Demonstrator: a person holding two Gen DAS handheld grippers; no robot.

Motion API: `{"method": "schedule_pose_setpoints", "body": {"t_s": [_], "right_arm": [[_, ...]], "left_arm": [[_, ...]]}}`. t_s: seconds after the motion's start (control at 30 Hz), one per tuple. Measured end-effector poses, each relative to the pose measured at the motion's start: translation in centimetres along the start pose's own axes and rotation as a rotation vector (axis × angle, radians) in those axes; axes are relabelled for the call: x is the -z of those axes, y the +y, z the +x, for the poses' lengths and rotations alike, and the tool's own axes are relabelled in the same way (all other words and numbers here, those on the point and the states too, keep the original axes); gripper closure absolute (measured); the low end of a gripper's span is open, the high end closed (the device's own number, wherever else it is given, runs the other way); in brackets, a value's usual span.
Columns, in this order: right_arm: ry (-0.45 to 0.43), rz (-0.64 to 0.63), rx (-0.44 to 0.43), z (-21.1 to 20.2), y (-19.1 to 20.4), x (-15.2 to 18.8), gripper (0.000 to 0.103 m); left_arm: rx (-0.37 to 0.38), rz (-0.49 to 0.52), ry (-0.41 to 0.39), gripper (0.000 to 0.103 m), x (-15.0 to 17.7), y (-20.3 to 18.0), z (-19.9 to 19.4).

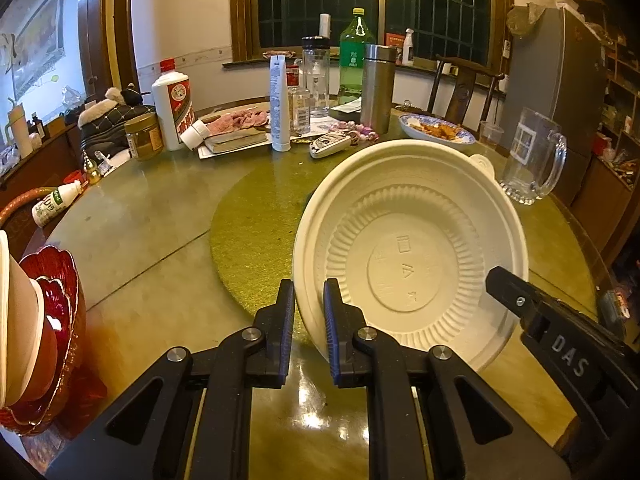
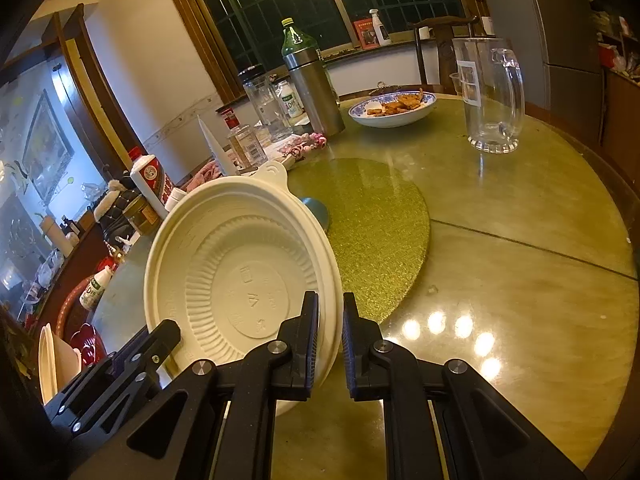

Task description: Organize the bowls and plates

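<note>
One white plastic lid-like plate is held tilted on edge above the round table, ribbed underside and embossed marks toward both cameras; a small tab sticks out at its far rim. Left gripper: jaws narrowed onto the plate's left rim, one finger each side. Right gripper: jaws narrowed the same way on the opposite rim.

Containers, counted:
- One blue-patterned dish at the far side, holding brown fried pieces.
- One glass mug, nothing visible inside.
- One steel flask, capped; contents not visible.
- One green bottle behind the flask, partly hidden in the right wrist view.
- One red glass bowl stack at the left edge with pale bowls nested in it; cut off by the frame, count uncertain.

One gold placemat lies under the plate. A blue-grey object shows behind the plate's rim, mostly hidden.
</note>
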State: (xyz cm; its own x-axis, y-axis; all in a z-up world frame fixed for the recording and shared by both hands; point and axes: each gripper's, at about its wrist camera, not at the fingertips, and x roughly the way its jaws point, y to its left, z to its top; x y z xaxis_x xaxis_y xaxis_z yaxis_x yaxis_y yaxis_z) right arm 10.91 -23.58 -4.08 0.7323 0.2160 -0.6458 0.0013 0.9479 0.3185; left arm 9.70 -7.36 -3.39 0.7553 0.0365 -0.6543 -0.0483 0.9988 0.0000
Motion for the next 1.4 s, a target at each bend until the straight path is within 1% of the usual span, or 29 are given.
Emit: {"method": "schedule_pose_setpoints", "body": {"t_s": [0.13, 0.27, 0.37, 0.53, 0.77, 1.07, 1.27, 1.4], "right_arm": [[0.008, 0.001, -0.001, 0.0, 0.3, -0.1, 0.092], [0.003, -0.008, 0.001, -0.8, 0.9, -0.3, 0.092], [0.005, -0.013, -0.009, -1.3, 1.6, -0.1, 0.092], [-0.006, -0.048, -0.025, -2.7, 4.0, 0.4, 0.092], [-0.036, -0.115, -0.063, -5.2, 8.6, 0.6, 0.092], [-0.056, -0.21, -0.161, -7.7, 16.1, 1.2, 0.092], [-0.021, -0.293, -0.24, -7.8, 21.7, 2.7, 0.092], [0.01, -0.358, -0.282, -7.1, 25.8, 4.2, 0.092]], "left_arm": [[-0.023, 0.007, 0.002, 0.091, -0.3, -0.1, -0.3], [-0.035, 0.02, -0.01, 0.091, -0.8, 0.2, -1.8], [-0.041, 0.016, -0.012, 0.091, -0.8, 0.9, -2.4], [-0.053, -0.012, -0.021, 0.091, -0.6, 2.9, -4.0], [-0.071, -0.067, -0.069, 0.091, -0.9, 6.8, -7.5], [-0.142, -0.148, -0.14, 0.091, -0.7, 13.5, -12.0], [-0.21, -0.233, -0.149, 0.091, 0.8, 18.6, -13.8], [-0.261, -0.289, -0.138, 0.091, 1.8, 21.8, -14.2]]}}
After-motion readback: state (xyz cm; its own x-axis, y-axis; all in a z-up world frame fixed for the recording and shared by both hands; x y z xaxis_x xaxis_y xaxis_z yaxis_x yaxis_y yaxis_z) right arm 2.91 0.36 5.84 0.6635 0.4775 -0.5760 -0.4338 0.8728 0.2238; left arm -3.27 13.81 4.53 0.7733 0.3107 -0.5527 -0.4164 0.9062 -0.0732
